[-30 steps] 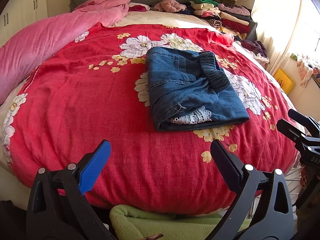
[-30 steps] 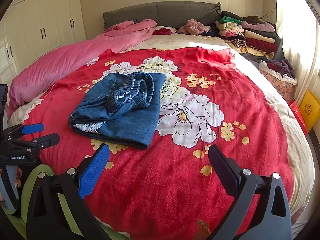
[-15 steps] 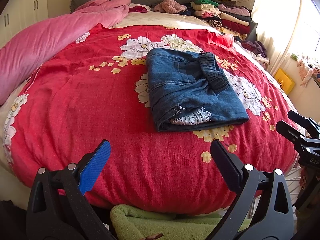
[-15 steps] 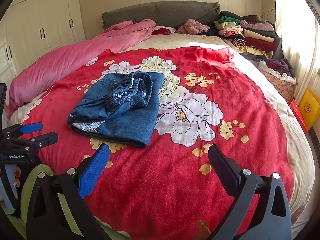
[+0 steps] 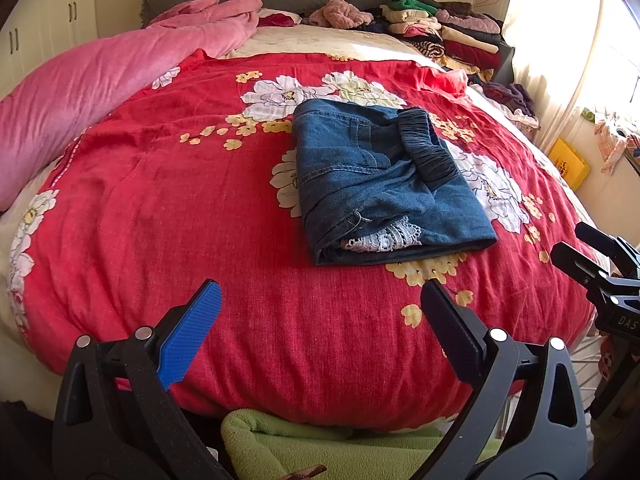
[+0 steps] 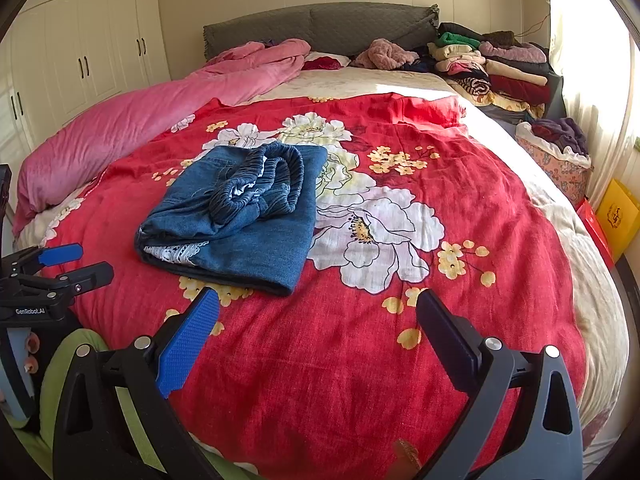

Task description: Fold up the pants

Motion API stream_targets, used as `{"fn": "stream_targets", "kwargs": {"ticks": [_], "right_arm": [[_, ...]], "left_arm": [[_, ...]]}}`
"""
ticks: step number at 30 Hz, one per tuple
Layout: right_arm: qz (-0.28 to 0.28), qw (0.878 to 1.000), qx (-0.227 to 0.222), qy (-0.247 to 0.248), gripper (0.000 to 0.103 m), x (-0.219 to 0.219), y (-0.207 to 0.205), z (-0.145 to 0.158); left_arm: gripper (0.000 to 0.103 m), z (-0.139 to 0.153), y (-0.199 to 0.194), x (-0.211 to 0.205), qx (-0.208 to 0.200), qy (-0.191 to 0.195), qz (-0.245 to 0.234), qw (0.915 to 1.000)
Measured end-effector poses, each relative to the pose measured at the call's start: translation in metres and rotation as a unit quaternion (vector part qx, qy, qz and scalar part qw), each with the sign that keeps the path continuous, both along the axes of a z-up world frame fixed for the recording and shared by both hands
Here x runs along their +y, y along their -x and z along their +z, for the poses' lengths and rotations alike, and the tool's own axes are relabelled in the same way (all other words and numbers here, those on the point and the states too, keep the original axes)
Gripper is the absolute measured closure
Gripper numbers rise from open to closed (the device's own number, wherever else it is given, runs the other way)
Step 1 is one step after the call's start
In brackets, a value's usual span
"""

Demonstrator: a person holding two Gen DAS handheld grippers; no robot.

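Note:
Blue denim pants (image 5: 380, 184) lie folded into a compact rectangle on the red floral bedspread (image 5: 180, 208), elastic waistband on top and white lace hem showing at the near edge. They also show in the right wrist view (image 6: 240, 216). My left gripper (image 5: 320, 308) is open and empty, held back over the bed's near edge, apart from the pants. My right gripper (image 6: 318, 312) is open and empty, also near the bed's front edge. Each gripper shows at the side of the other's view.
A pink duvet (image 5: 88, 80) lies along the left side. Stacked folded clothes (image 6: 492, 68) sit at the far right by the grey headboard (image 6: 320, 28). A laundry basket (image 6: 556, 156) and yellow box (image 6: 616, 216) stand right of the bed. White wardrobes (image 6: 80, 56) stand left.
Both views have shifted very slightly; the pants lie as before and both grippers stay open.

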State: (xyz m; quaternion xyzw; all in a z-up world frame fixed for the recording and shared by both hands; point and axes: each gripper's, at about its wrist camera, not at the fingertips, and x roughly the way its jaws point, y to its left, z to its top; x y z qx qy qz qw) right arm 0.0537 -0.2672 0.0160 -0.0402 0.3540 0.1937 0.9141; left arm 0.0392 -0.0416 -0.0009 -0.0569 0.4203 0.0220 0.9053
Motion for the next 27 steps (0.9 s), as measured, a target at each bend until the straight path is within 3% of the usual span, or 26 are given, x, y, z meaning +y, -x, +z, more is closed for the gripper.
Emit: {"fn": "stream_targets", "kwargs": {"ticks": [27], "right_arm": [[-0.001,1.0,-0.001,0.007,0.005,0.001,-0.0019,0.0013]], "left_arm": [[0.01,0.001,-0.0002,0.0,0.002,-0.004,-0.006,1.0]]}}
